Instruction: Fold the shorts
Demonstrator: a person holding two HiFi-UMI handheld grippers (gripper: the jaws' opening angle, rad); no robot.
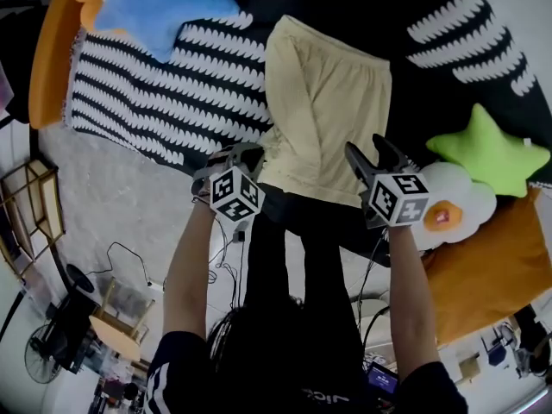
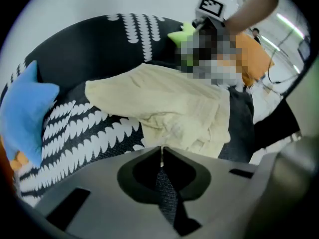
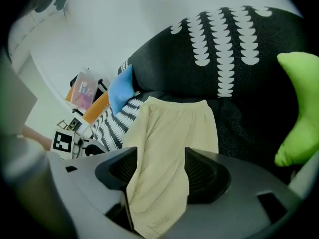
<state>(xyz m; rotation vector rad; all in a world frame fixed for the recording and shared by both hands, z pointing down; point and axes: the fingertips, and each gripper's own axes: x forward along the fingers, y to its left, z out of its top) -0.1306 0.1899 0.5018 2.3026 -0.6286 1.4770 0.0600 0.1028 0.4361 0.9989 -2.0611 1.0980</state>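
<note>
Lying flat on a black-and-white patterned cover (image 1: 207, 67), pale yellow shorts (image 1: 323, 110) seem unfolded. The left gripper (image 1: 257, 153) is pinched shut on their near left hem. The right gripper (image 1: 366, 148) straddles the near right hem, jaws apart.

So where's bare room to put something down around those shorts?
Free: the striped blanket between the blue star cushion and the shorts, and the dark cover between shorts and green star cushion. Crowded near the egg cushion and orange cushion.
</note>
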